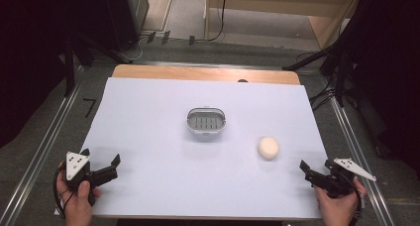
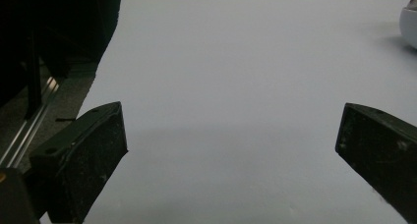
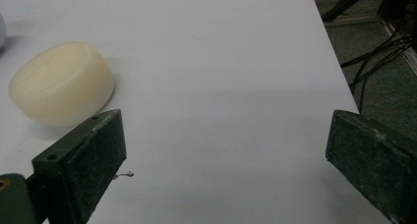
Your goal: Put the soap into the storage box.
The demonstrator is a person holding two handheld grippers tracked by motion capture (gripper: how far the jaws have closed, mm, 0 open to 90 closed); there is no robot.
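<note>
white table sheet (image 1: 163, 186), grey floor (image 1: 29, 151)

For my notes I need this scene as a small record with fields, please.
surface: white table
soap: cream round bar, lying right of the dish, apart from it
dish: grey oval soap dish, mid-table, nothing in it
left gripper: open, near left corner, holds nothing
right gripper: open, near the soap, not touching it

Smooth matt cream soap (image 3: 61, 84)
</note>
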